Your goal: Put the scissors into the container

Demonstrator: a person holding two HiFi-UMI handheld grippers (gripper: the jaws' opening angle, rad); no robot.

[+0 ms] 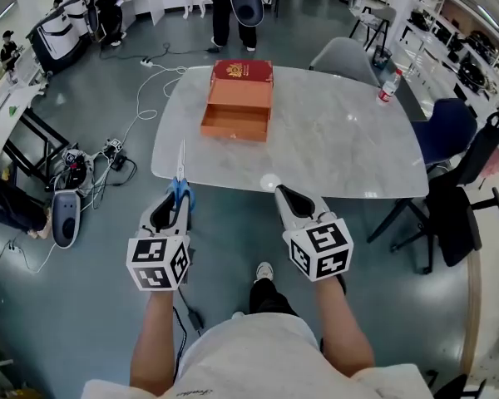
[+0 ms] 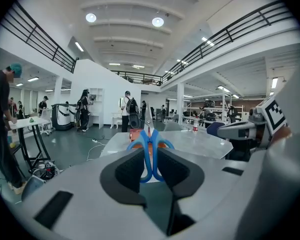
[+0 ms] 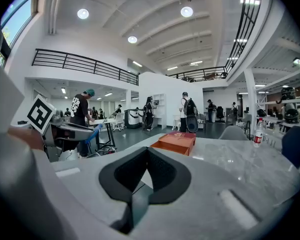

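Observation:
The scissors [image 1: 180, 181], with blue handles and thin steel blades, are held by their handles in my left gripper [image 1: 176, 198], blades pointing ahead over the table's near edge. In the left gripper view the blue handles [image 2: 150, 154] sit pinched between the dark pads. The container, an orange box [image 1: 237, 110] with a red lid and an open drawer, lies on the far left part of the white marble table [image 1: 333, 148]. My right gripper [image 1: 283, 193] is shut and empty just short of the table's near edge; its view shows the orange box [image 3: 176, 141] ahead.
A plastic bottle [image 1: 388, 86] stands at the table's far right corner. Grey and dark chairs [image 1: 449, 140] surround the right side. Cables and equipment [image 1: 75, 181] lie on the floor to the left. People stand beyond the far end of the table.

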